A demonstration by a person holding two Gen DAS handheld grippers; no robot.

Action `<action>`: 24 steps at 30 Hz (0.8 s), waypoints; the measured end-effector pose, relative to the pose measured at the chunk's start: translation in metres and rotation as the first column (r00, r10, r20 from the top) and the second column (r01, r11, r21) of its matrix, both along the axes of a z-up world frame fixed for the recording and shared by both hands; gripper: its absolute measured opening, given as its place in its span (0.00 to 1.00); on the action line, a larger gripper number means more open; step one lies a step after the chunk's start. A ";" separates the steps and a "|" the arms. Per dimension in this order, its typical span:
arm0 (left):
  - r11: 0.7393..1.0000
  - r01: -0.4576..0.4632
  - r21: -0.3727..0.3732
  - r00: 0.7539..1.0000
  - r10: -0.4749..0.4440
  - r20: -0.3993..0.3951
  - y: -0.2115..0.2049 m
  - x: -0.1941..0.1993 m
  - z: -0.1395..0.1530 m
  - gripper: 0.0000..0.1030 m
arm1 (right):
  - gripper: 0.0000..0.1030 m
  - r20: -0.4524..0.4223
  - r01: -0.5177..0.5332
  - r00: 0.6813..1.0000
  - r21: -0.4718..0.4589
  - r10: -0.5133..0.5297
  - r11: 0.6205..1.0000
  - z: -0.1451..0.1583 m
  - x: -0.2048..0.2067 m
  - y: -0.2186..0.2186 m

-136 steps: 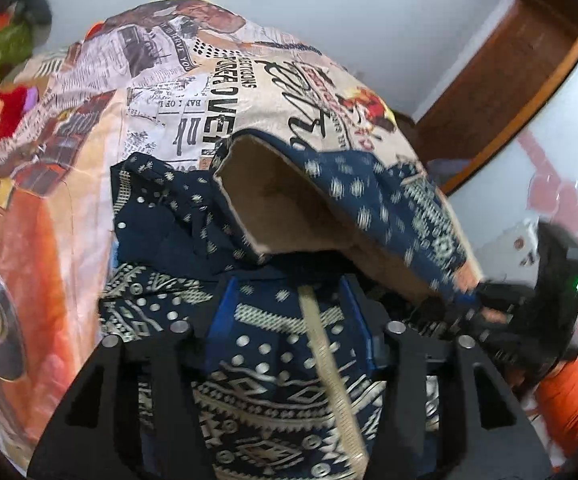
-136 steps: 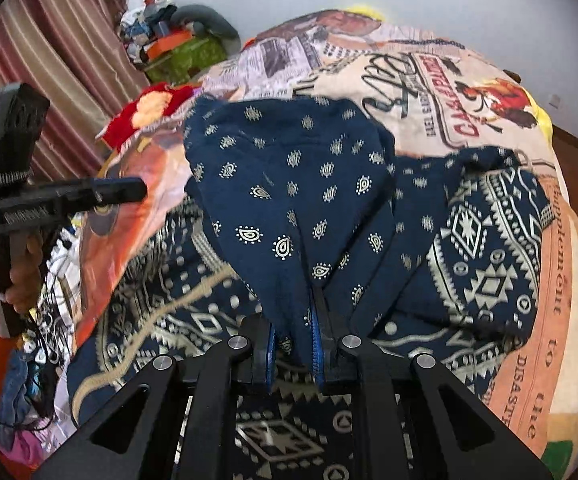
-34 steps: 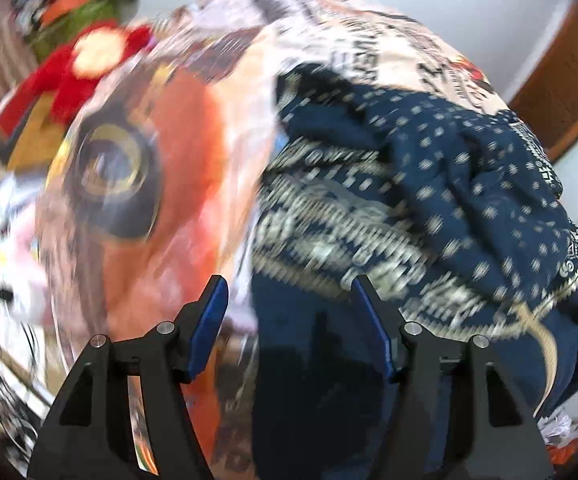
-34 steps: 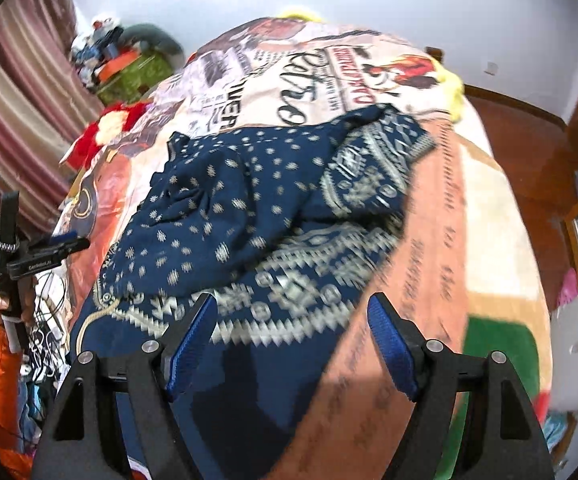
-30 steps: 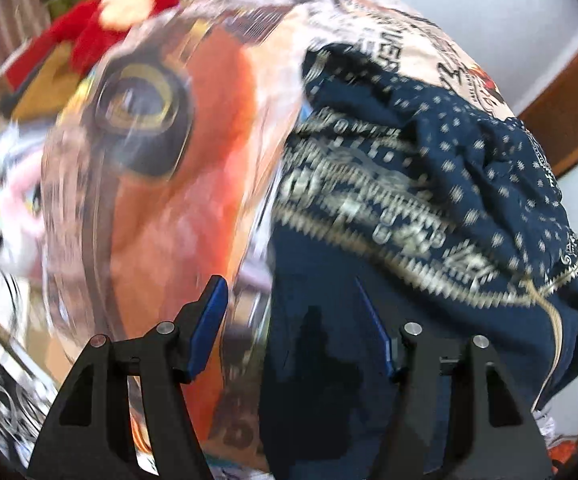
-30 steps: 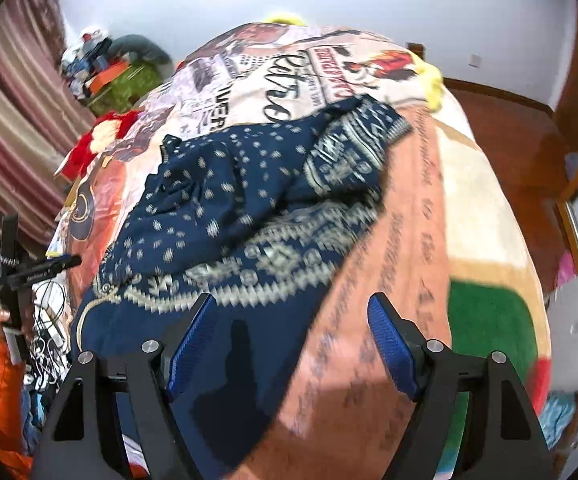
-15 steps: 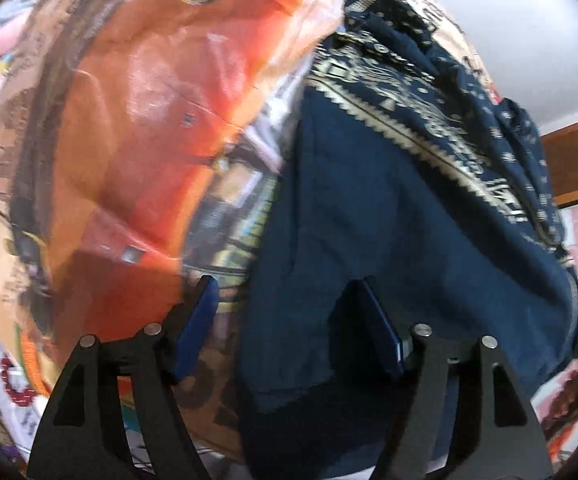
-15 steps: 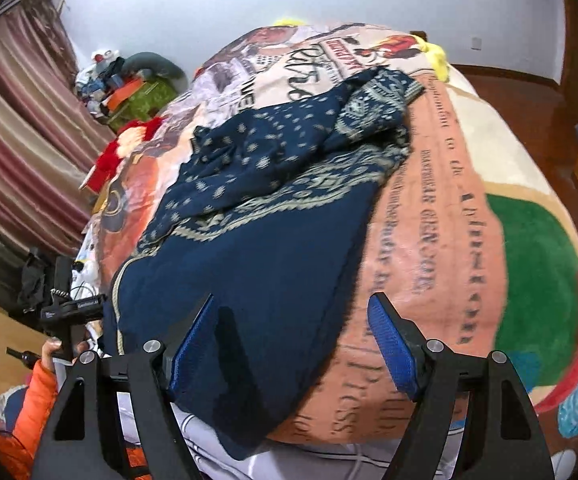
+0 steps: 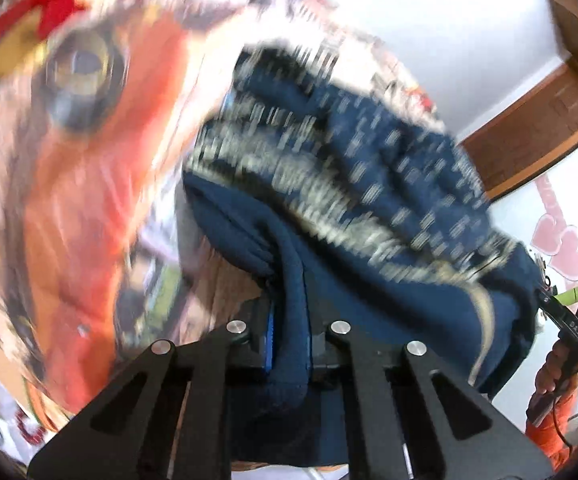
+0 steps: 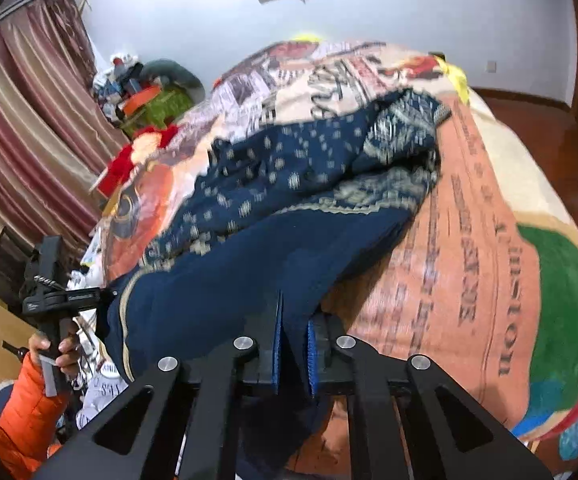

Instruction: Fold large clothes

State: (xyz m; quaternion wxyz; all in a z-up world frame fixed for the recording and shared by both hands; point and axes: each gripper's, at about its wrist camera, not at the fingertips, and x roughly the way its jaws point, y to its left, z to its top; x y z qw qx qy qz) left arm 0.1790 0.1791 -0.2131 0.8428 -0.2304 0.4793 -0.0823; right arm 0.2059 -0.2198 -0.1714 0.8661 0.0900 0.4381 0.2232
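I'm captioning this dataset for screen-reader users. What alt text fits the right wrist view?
The right gripper is shut on the plain hem of a navy patterned garment spread over a bed's printed blanket. At left, a hand in an orange sleeve holds the left gripper at the garment's other corner, with striped curtains behind.

bed (image 10: pixel 489 240), printed cover | on it: navy patterned garment (image 10: pixel 289 184) | far-side red item (image 10: pixel 123 162), blurred

Two close wrist views along each tool, sharing the navy garment (image 9: pixel 369 208) (image 10: pixel 249 264), apparently from opposite hem corners.
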 end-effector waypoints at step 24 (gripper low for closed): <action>0.969 -0.033 0.246 0.999 0.039 -0.021 -0.021 0.113 -0.026 0.10 | 0.06 -0.092 0.128 0.987 -0.035 -0.131 0.991 -0.023 0.178 -0.023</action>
